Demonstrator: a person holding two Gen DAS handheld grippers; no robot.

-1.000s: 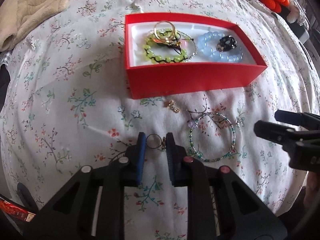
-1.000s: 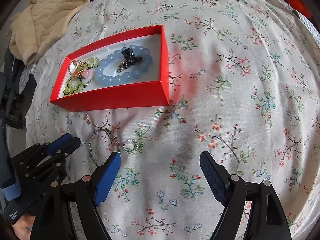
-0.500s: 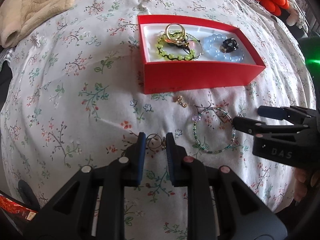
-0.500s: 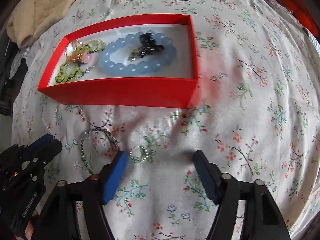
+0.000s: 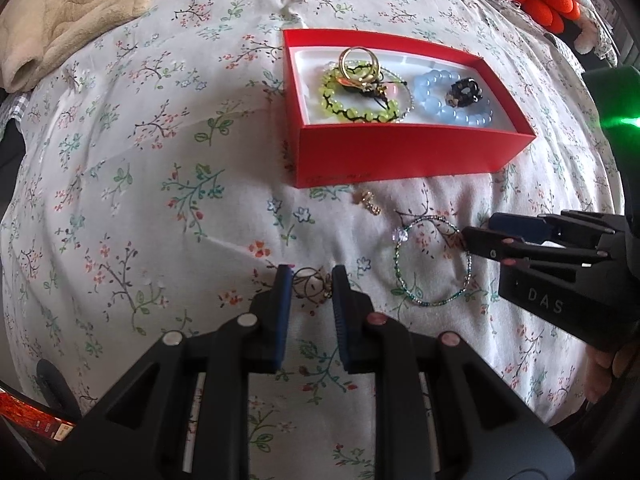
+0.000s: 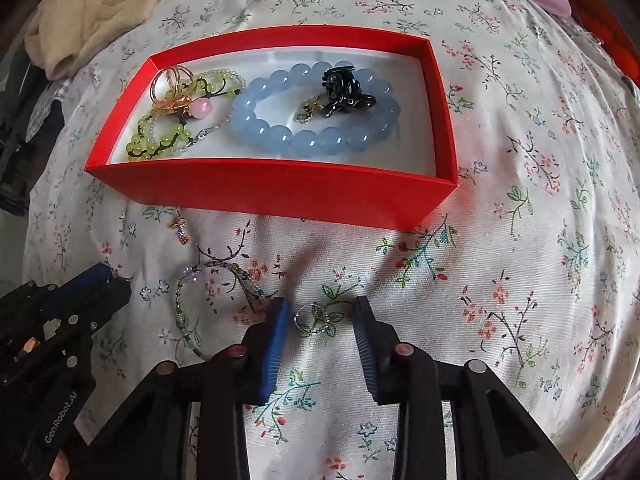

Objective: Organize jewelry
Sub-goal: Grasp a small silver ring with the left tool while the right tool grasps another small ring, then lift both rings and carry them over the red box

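Two grippers (jaws apart): left gripper [image 5: 308,280], right gripper [image 6: 320,314] | floral bedspread [image 6: 520,240] | beige blanket [image 5: 80,20], probably.

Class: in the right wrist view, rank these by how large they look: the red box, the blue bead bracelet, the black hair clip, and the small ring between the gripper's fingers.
1. red box
2. blue bead bracelet
3. black hair clip
4. small ring

The ring lies nearer the camera than the clip, so their true sizes stay unsure.
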